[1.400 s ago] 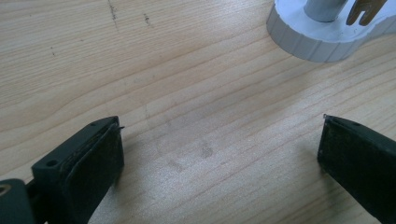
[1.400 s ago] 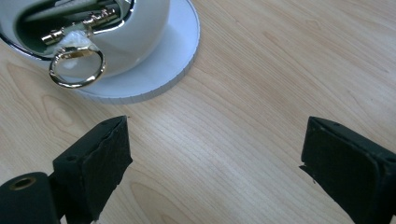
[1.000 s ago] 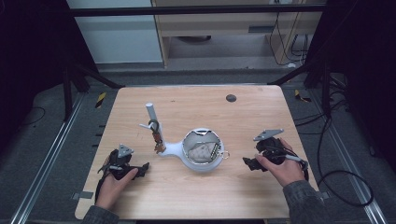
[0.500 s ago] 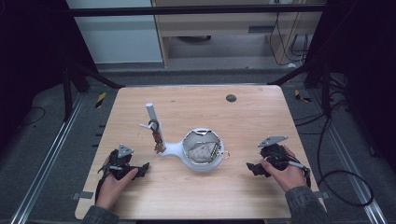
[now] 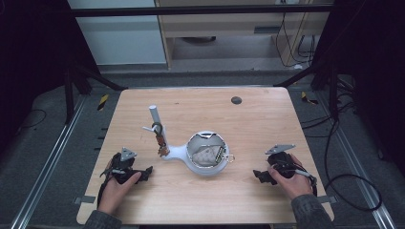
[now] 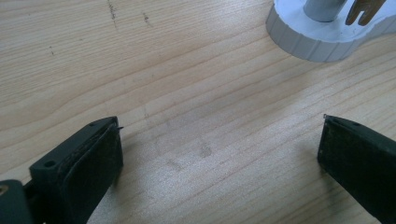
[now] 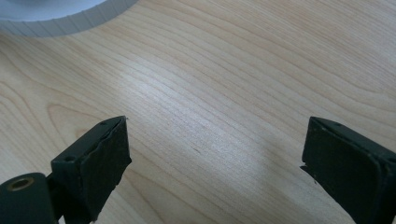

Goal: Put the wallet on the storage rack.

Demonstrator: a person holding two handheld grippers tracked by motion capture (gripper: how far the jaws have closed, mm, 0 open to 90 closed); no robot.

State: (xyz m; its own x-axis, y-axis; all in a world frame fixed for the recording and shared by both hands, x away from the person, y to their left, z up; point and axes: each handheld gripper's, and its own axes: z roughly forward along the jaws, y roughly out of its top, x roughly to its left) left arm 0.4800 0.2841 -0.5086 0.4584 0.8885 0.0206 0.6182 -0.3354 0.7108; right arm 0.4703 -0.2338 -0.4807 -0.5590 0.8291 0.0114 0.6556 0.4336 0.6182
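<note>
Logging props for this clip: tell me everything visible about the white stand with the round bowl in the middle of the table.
The white stand looks like moulded plastic: a round, ribbed-edged bowl joined by a neck to a smaller round foot. A pale grey post rises, slightly tilted, near the foot, with small hooks and brownish bits hanging beside it. The bowl holds a crumpled greyish lump and small metal pieces; what they are is unclear. It rests flat on the wooden table, apart from both hand-held grippers.

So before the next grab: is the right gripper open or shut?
Open: the right gripper has its jaws wide apart, with bare table between them.

Overhead table (image 5: 248,119) view; two close-ups.
</note>
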